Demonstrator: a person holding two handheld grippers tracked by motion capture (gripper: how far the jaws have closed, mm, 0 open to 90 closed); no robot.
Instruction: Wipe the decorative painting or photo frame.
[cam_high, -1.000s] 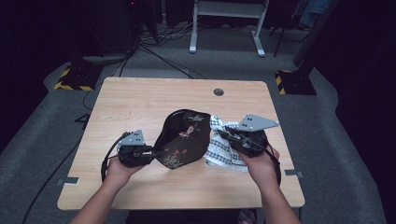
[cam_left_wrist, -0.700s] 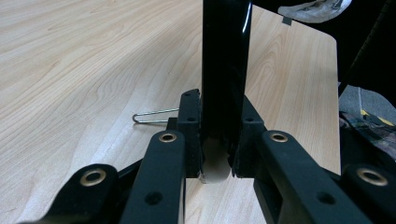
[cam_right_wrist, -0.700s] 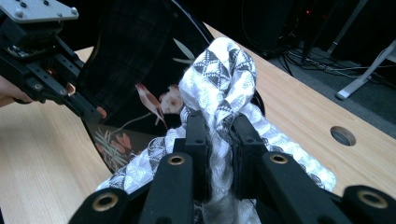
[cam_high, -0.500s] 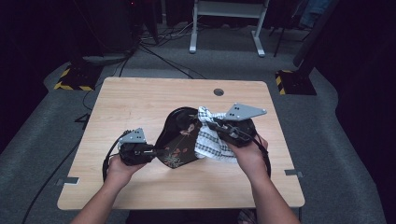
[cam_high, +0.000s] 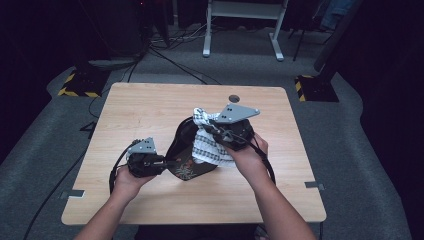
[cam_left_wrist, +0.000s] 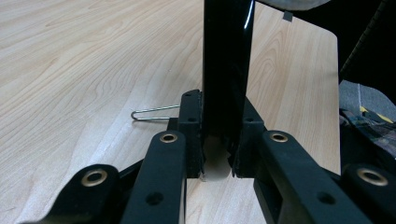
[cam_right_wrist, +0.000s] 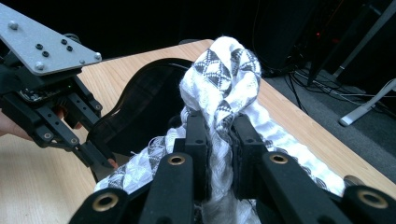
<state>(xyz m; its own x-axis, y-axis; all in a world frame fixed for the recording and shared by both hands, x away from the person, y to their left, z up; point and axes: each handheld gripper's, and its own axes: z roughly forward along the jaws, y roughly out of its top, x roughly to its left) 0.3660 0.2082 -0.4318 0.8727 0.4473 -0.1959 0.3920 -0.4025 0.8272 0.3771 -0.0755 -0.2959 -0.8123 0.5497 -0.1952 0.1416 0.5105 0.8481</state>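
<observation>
The cloth (cam_high: 207, 145) hung over the bag (cam_high: 187, 150) mouth at the table's (cam_high: 150, 110) middle, bunched in the right gripper (cam_high: 212, 129). The left gripper (cam_high: 167, 162) pinched the bag's rim. A loose fold could snag there, spilling outside. The bag's inside stayed dark.

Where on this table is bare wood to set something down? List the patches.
Free: the table's far strip up to the round grommet hole, its left side beyond the left gripper, and the near edge. Crowded: the middle, where the black bag and the right gripper's white cloth sit.
</observation>
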